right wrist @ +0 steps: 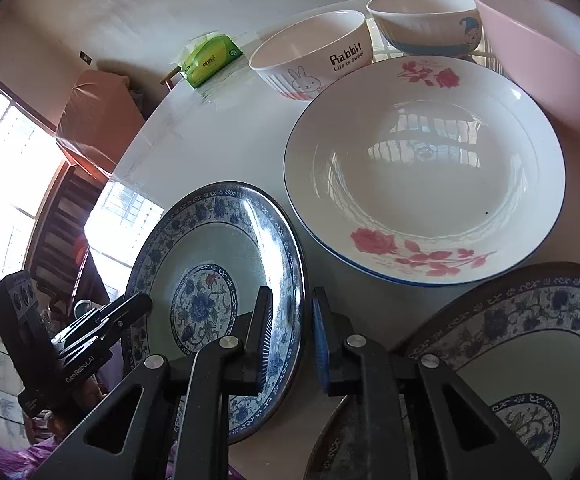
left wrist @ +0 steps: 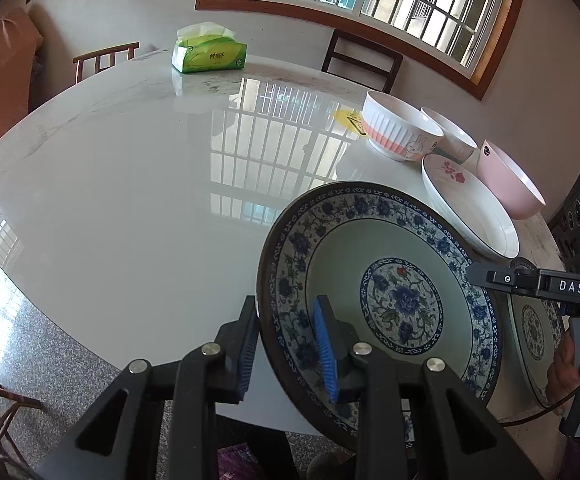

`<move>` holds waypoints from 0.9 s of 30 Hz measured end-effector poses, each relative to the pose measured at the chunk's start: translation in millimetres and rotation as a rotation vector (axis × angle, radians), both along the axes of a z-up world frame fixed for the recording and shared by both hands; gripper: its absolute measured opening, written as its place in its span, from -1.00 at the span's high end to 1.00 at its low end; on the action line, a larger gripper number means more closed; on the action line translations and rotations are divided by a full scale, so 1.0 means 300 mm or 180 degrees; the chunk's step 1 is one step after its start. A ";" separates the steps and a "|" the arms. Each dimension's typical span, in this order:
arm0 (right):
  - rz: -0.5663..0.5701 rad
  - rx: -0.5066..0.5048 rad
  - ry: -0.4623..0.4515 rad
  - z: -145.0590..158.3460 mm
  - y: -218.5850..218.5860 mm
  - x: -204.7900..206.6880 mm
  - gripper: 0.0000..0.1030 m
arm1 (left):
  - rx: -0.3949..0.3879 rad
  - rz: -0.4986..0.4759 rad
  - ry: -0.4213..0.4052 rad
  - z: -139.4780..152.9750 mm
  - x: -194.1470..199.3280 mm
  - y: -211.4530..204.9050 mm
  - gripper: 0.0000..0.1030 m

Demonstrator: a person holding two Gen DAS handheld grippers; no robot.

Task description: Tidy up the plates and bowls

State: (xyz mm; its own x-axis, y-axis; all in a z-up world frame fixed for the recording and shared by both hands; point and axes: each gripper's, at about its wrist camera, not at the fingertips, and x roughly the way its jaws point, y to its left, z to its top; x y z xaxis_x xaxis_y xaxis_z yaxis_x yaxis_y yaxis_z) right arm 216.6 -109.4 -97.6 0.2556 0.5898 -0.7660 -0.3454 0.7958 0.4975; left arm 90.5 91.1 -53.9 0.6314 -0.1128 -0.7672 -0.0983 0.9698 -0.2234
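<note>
Both grippers clamping one blue-and-white floral plate

The left gripper [left wrist: 288, 344] and right gripper [right wrist: 290, 334] are pinching opposite rims of the tilted, dark-edged plate [left wrist: 386, 292] over the bench [left wrist: 130, 184]; beyond, a rose-printed plate [right wrist: 426, 168] and rabbit bowl [right wrist: 310, 56] are sitting.

Tilted blue-and-white floral plate [left wrist: 378, 292] beside white rose plate [right wrist: 426, 172], second blue plate [right wrist: 530, 360], three bowls behind
</note>
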 end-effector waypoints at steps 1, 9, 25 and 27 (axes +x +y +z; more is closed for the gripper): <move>0.0010 -0.0016 -0.0009 0.001 0.007 0.000 0.63 | 0.0012 0.0014 -0.0012 0.003 0.000 0.004 0.46; 0.0025 -0.0069 -0.0001 0.011 0.066 0.015 0.65 | 0.0065 0.0158 -0.0080 0.033 0.013 0.062 0.49; 0.0124 -0.0111 0.0007 0.041 0.257 0.077 0.65 | 0.0192 0.0500 -0.0197 0.083 0.064 0.230 0.51; 0.0126 -0.0111 0.0018 0.038 0.278 0.087 0.65 | 0.0208 0.0537 -0.0204 0.082 0.070 0.250 0.51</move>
State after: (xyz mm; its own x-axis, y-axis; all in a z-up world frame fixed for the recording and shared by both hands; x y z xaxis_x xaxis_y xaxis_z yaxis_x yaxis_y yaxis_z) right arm 242.7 -25.9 -86.3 0.2280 0.5724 -0.7876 -0.3742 0.7983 0.4718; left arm 111.5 166.1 -29.4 0.6851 0.0477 -0.7269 -0.2484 0.9534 -0.1715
